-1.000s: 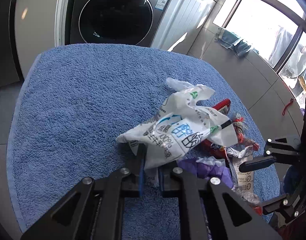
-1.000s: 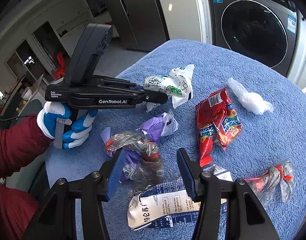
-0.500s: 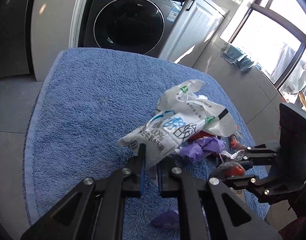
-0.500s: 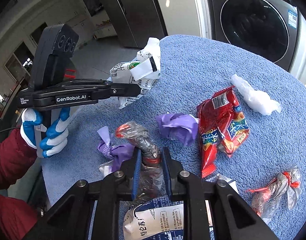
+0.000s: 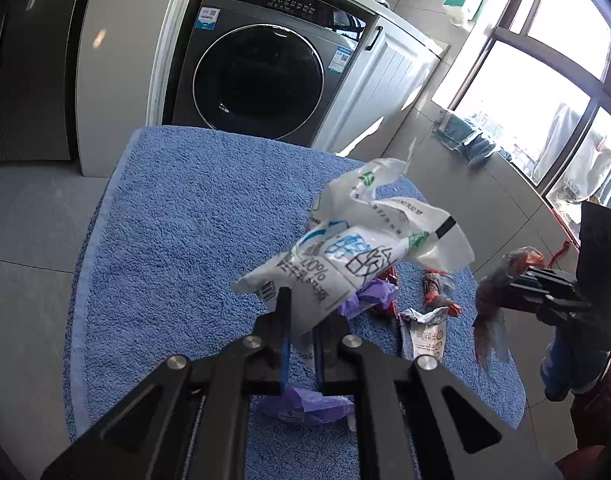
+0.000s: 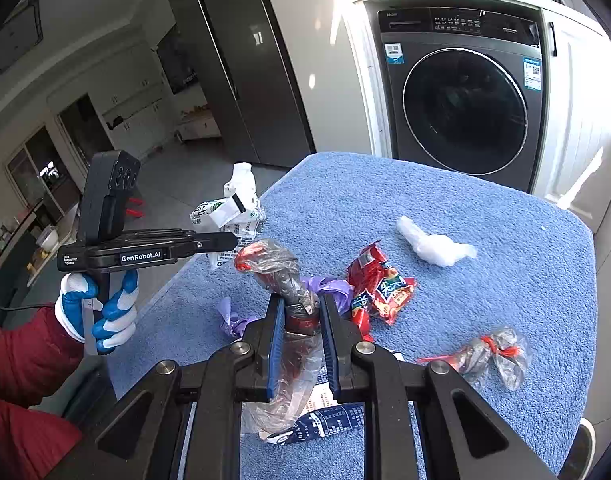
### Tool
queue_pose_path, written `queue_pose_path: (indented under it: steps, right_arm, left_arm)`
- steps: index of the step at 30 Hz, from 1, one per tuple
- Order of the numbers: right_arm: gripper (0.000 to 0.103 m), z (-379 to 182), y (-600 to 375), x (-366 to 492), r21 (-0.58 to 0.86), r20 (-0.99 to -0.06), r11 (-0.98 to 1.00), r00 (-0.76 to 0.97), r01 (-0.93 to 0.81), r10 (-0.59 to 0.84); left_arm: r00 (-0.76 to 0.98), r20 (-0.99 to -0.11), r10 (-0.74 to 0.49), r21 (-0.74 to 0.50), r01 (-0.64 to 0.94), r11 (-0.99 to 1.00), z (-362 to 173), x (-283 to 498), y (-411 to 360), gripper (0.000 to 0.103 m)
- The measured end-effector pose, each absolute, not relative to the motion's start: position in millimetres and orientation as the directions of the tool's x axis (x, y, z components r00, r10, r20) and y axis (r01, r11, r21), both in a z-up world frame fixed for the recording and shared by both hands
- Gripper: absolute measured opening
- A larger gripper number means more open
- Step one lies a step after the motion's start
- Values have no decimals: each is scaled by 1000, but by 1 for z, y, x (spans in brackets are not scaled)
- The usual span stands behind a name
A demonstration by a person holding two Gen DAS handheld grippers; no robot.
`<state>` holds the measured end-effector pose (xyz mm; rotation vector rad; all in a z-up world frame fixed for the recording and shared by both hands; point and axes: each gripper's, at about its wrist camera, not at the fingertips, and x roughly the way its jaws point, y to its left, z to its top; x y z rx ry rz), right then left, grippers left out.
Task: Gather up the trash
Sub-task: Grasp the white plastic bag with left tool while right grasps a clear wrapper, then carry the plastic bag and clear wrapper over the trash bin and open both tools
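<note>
A grey washing machine [image 6: 463, 92] is standing at 12 o'clock behind a table draped in a blue towel [image 5: 193, 248], with litter lying across the cloth. The left gripper [image 5: 301, 312] is pinching a crumpled white printed bag [image 5: 345, 256], its jaws nearly together on the plastic, and is holding it clear of the towel at the table's 9 o'clock edge as the right wrist camera sees it; a blue-and-white gloved hand [image 6: 99, 312] is gripping its handle. The right gripper [image 6: 301, 312] is clamping a clear plastic bag with red and dark contents [image 6: 281, 268], its jaws narrow around the twisted neck, the bag hanging off the cloth. A red snack wrapper [image 6: 379, 288] is lying at 1 o'clock of that gripper, touching a purple bag [image 6: 329, 285]. A white plastic wad [image 6: 435, 246] is sitting farther toward 1 o'clock, and a small knotted clear bag [image 6: 491, 354] at 3 o'clock.
</note>
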<state>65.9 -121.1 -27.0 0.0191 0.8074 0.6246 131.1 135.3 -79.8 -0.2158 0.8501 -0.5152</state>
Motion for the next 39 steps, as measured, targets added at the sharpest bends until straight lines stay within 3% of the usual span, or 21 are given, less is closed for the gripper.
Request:
queue_pose_path:
  steps: [10, 23, 29, 39]
  right_arm:
    - [17, -4, -220, 44, 230, -610, 920, 689, -318, 391]
    - [17, 1, -361, -19, 245, -560, 969, 809, -42, 177]
    - [17, -25, -426, -43, 229, -597, 964, 802, 134, 30]
    - [18, -92, -511, -53, 259, -678, 902, 730, 346, -85]
  left_arm:
    - [525, -661, -536, -354, 412, 839, -60, 116, 84, 8]
    - [415, -702, -578, -298, 566, 769, -41, 109, -55, 8]
    - [321, -746, -584, -252, 675, 693, -40, 107, -158, 8]
    - [164, -826, -539, -212, 796, 567, -79, 108, -342, 8]
